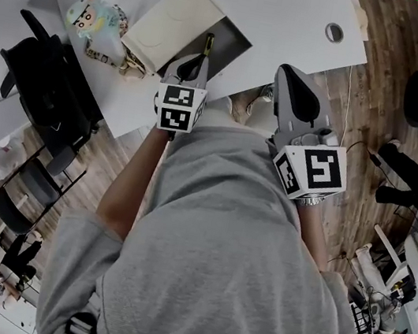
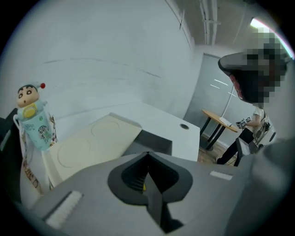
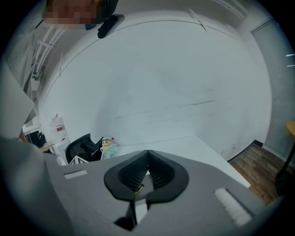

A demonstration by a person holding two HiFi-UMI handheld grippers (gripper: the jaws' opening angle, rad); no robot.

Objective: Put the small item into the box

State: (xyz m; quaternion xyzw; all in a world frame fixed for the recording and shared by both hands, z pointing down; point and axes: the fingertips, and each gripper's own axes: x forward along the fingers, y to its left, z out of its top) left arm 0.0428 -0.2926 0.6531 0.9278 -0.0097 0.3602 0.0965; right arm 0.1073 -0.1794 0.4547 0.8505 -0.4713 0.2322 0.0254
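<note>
An open box stands on the white table (image 1: pixel 284 15), its cream lid (image 1: pixel 170 23) (image 2: pixel 92 145) folded back beside the grey inside (image 1: pixel 229 46) (image 2: pixel 154 140). A thin dark item with a yellow band (image 1: pixel 208 44) shows over the grey inside, just beyond my left gripper's tips. My left gripper (image 1: pixel 198 61) (image 2: pixel 147 154) hovers over the box's near edge, shut, with nothing sticking out past its tips. My right gripper (image 1: pixel 291 74) (image 3: pixel 148 152) hangs to the right by the table's near edge, shut and empty. In the left gripper view the jaws hide the item.
A cartoon doll on a strap (image 1: pixel 94 22) (image 2: pixel 34 115) (image 3: pixel 107 148) sits left of the box. A black chair (image 1: pixel 47 86) stands at the table's left end. The table has a round cable hole (image 1: pixel 334 32) (image 2: pixel 184 125). A person stands by a round table (image 2: pixel 221 120).
</note>
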